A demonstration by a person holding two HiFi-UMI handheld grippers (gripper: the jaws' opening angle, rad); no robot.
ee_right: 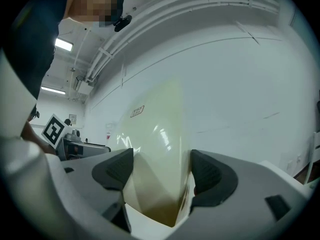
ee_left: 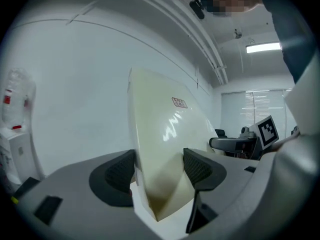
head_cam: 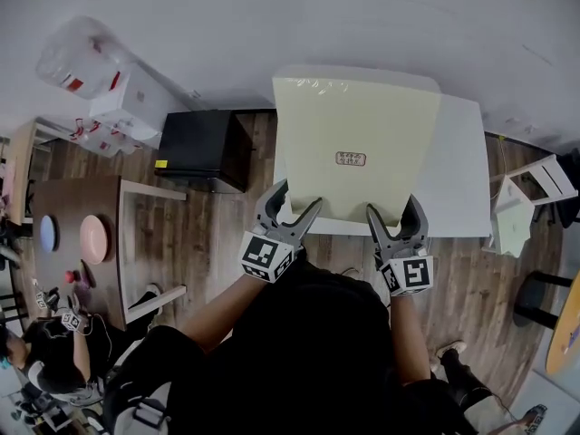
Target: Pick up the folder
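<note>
A pale yellow folder (head_cam: pixel 353 143) with a small red-printed label (head_cam: pixel 351 159) is held tilted up over the white table (head_cam: pixel 462 179). My left gripper (head_cam: pixel 297 199) is shut on its near left corner and my right gripper (head_cam: pixel 395 208) on its near right corner. In the left gripper view the folder (ee_left: pixel 165 134) fills the gap between the pads of the left gripper (ee_left: pixel 159 171) and rises against the wall. The right gripper view shows the folder (ee_right: pixel 155 139) wedged the same way in the right gripper (ee_right: pixel 162 171).
A black cabinet (head_cam: pixel 204 148) stands left of the white table, with white boxes (head_cam: pixel 136 107) behind it. A brown table (head_cam: pixel 77 234) with two plates is at far left, where a person (head_cam: pixel 54 352) sits. A white chair (head_cam: pixel 530 188) is at right.
</note>
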